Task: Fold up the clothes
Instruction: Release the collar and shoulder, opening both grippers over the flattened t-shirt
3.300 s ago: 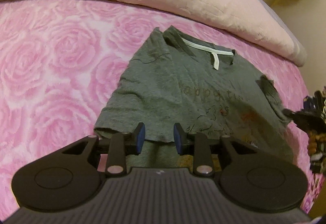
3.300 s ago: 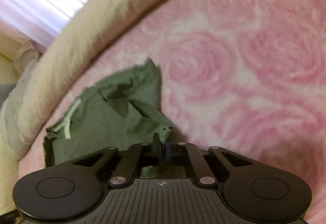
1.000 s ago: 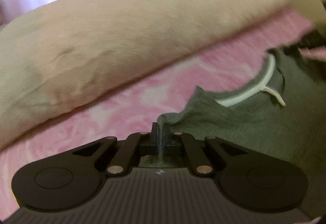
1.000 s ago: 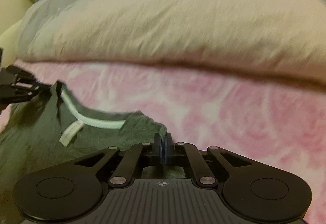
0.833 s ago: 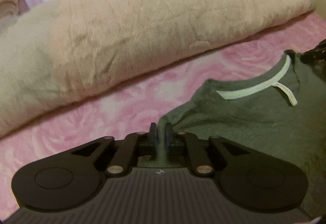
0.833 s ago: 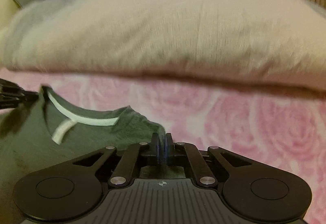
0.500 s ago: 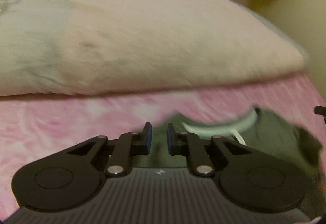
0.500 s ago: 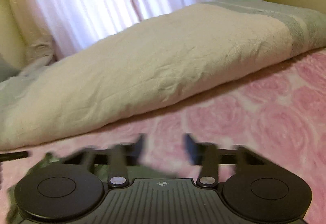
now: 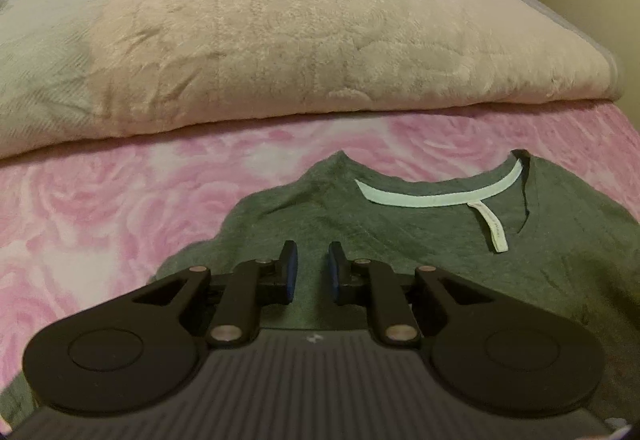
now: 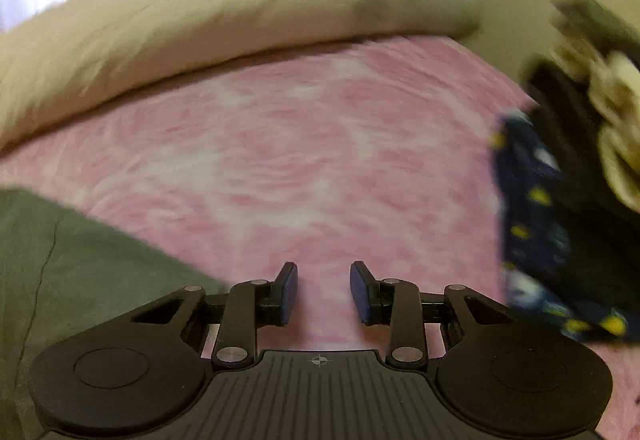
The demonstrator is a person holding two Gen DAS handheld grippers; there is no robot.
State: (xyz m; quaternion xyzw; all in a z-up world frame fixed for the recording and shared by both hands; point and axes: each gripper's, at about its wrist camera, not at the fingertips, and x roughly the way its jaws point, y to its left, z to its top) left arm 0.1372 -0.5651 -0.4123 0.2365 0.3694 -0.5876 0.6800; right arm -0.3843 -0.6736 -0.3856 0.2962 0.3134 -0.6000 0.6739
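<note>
A bed under a pink rose-patterned blanket (image 9: 100, 200) is filling both views, with a thick beige folded duvet (image 9: 280, 28) lying across its far side below a lit curtain. A grey T-shirt (image 9: 420, 236) is lying spread flat on the blanket, its neckline toward the duvet; a white neck band (image 9: 436, 198) is lining the collar, and a white label (image 9: 490, 226) is hanging from it onto the fabric. In the right wrist view a blurred heap of dark clothes (image 10: 560, 220) with yellow specks is sitting at the bed's right edge, well apart from the shirt. The left tongs (image 9: 311, 272) are hovering over the shirt's left shoulder area, jaws just opened to a narrow gap with nothing between them. The right tongs (image 10: 323, 292) are hanging over bare blanket just right of the shirt's edge, jaws just opened somewhat wider, gripping nothing.
</note>
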